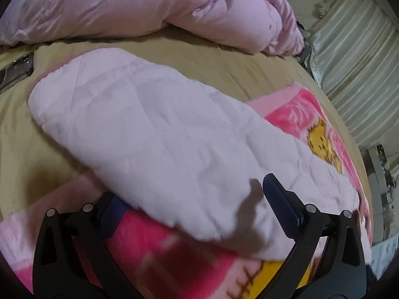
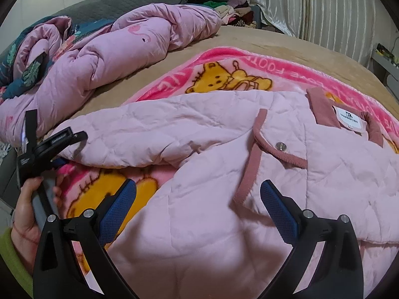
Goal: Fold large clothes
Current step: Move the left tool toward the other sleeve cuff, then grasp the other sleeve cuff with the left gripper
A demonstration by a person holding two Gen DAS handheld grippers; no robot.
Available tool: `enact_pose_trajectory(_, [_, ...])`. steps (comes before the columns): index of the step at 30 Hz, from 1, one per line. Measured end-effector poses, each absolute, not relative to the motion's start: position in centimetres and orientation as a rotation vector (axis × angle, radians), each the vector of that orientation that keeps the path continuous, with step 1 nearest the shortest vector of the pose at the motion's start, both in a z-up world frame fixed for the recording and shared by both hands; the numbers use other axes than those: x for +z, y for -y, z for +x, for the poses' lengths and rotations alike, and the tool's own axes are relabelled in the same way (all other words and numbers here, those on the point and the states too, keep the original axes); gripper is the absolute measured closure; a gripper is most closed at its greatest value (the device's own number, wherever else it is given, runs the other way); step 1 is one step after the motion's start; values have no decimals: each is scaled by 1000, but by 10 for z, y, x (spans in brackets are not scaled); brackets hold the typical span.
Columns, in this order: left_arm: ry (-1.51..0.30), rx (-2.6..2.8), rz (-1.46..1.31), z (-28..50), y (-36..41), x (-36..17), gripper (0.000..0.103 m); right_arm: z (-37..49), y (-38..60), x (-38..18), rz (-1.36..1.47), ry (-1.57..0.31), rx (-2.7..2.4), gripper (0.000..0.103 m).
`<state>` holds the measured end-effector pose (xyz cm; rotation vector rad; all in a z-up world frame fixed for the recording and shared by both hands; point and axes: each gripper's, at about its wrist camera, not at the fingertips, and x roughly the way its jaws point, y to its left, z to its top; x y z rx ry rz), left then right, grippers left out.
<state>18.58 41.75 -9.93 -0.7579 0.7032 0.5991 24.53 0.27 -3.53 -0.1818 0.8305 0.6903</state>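
A pale pink quilted jacket (image 2: 224, 164) with dusty-rose trim lies on a pink cartoon-bear blanket (image 2: 224, 74) on the bed. One sleeve (image 2: 139, 132) stretches out to the left; it fills the left wrist view (image 1: 154, 134). My left gripper (image 1: 192, 194) is open, its jaws wide on either side of the sleeve's near edge, one finger under the fabric. It also shows in the right wrist view (image 2: 62, 149) at the sleeve's cuff end. My right gripper (image 2: 198, 194) is open just above the jacket's front, near the trimmed front edge (image 2: 251, 164).
A crumpled pink duvet (image 2: 99, 47) lies at the back left of the tan bed sheet (image 2: 261, 39). A pile of dark clothes (image 2: 224, 2) sits at the far end. Striped curtains (image 2: 324, 7) hang on the right. A phone (image 1: 17, 69) lies at the left.
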Motion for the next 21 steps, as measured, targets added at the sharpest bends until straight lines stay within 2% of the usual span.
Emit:
enact_pose_trajectory(4, [-662,604,-780,187,-428,-97,12,242,15,-31,-166,-825,678,4])
enact_pose_trajectory(5, [-652,613,-766,187,-429,-94,23,242,19,-31,-167,-823,673,4])
enact_pose_trajectory(6, [-653,631,-750,186,-431,-92,42,243,25,-31,-172,-821,659,4])
enact_pose_trajectory(7, [-653,637,-750,186,-434,-91,52,245,30,-31,-176,-820,639,4])
enact_pose_trajectory(9, [-639,616,-776,185,-441,-89,78,248,42,-32,-165,-823,616,4])
enact_pose_trajectory(11, [-623,609,-769,182,-444,-79,86,250,56,-31,-140,-823,596,4])
enact_pose_trajectory(21, [-499,543,-620,180,-409,8,90,251,108,-21,-58,-804,550,4])
